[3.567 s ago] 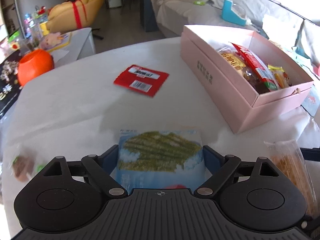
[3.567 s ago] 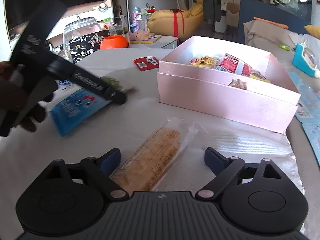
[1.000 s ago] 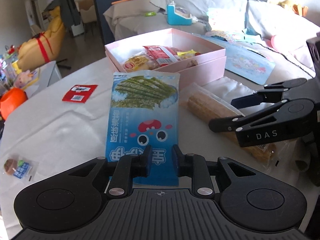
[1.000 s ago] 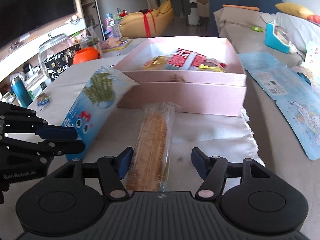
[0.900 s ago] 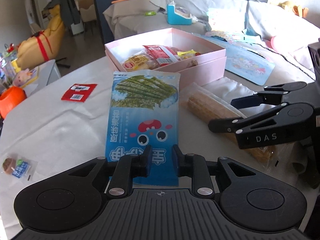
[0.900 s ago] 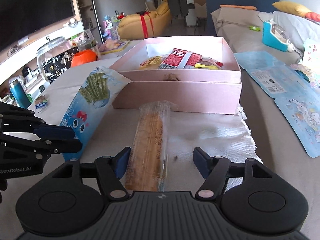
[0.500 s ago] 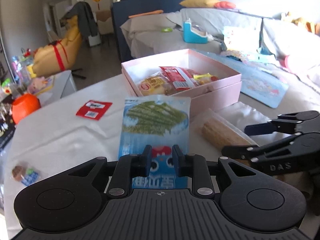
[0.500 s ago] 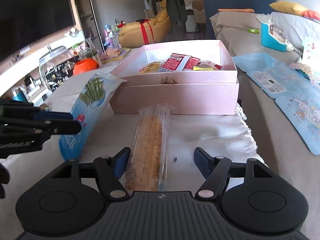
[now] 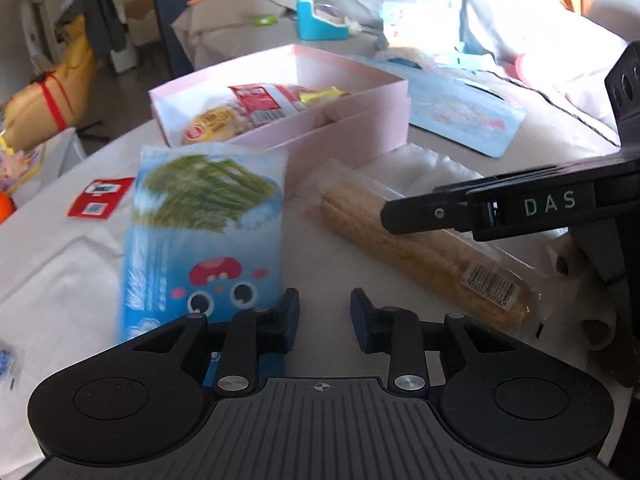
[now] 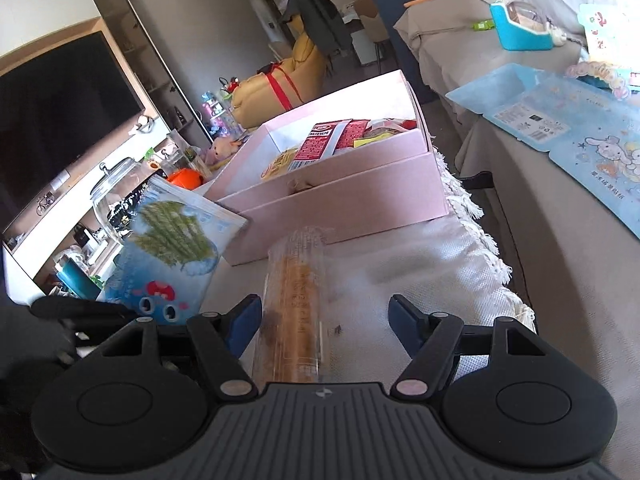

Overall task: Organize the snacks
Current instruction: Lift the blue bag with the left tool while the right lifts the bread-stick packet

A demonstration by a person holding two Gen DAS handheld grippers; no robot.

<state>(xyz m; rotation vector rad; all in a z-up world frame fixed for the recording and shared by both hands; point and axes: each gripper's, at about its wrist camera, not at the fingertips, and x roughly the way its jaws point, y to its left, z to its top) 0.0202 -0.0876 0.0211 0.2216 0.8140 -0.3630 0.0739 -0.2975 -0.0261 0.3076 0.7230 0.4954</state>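
Two hand-held grippers work over a bench (image 9: 60,280) covered with a white cloth.

Left gripper (image 9: 325,316): the jaws are opening. A narrow gap shows between the two blue pads, and only bare cloth lies in that gap. The blue seaweed snack pouch (image 9: 204,232) sits to the left of the left pad, touching or just beside its outer face; neither pad presses on it. The pouch is blurred in the left wrist view. In the right wrist view the same pouch (image 10: 172,256) stands tilted, its top edge near the pink box (image 10: 340,196).

Right gripper (image 10: 322,318): the jaws stand moderately apart. The long clear-wrapped biscuit pack (image 10: 298,304) lies flat on the cloth between them, closer to the left pad. A clear gap separates the right pad from the pack, so no grip is made. In the left wrist view this gripper (image 9: 390,214) hovers above the middle of the biscuit pack (image 9: 420,252), whose barcode end points toward the camera.

Pink box (image 9: 352,124): it rests open on the bench beyond both snacks. It holds a red packet (image 9: 260,100), a round yellow packet (image 9: 210,130) and a yellow wrapper (image 9: 320,96). The far end of the biscuit pack lies just beside the box's near wall.

A flat red packet (image 9: 100,198) lies on the cloth to the left of the pouch, well apart from the box.
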